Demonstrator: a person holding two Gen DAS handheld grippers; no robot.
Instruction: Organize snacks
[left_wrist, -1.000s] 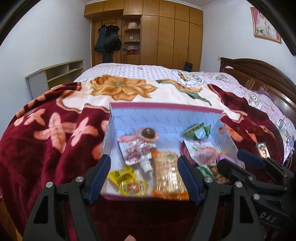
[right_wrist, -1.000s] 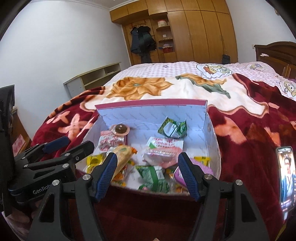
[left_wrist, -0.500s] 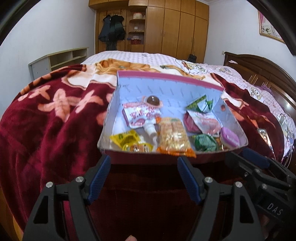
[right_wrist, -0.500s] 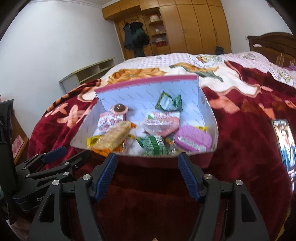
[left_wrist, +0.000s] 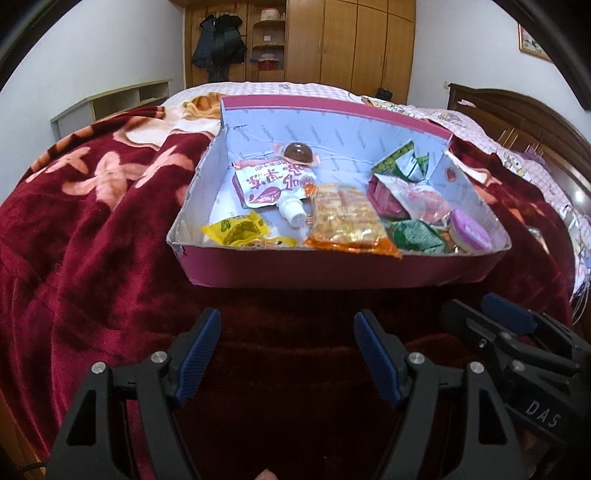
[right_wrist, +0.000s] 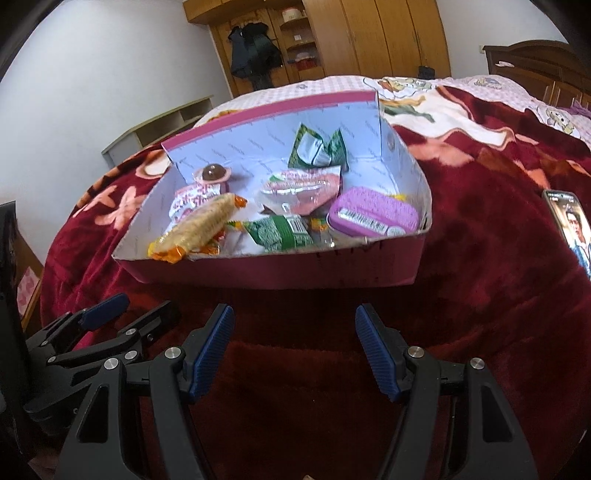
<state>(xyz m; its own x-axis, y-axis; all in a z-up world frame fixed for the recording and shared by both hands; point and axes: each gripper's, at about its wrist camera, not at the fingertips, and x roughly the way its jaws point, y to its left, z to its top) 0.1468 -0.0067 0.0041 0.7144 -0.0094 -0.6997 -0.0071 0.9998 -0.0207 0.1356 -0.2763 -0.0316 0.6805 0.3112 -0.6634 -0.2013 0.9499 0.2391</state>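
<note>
Nearest, the left gripper (left_wrist: 287, 328) and the right gripper (right_wrist: 294, 325) both stand with jaws wide and nothing between them, over the dark red blanket (left_wrist: 92, 229) just short of the box (left_wrist: 332, 267). That pink shallow box sits on the bed with the snacks inside — an orange cracker pack (left_wrist: 345, 218) and yellow packet (left_wrist: 236, 229) at the near wall, a purple tin (right_wrist: 373, 214) to the right, a green wrapper (right_wrist: 317, 147) farther back. A phone (right_wrist: 570, 225) lies apart on the right. Beyond stands a wooden wardrobe (left_wrist: 347, 40).
</note>
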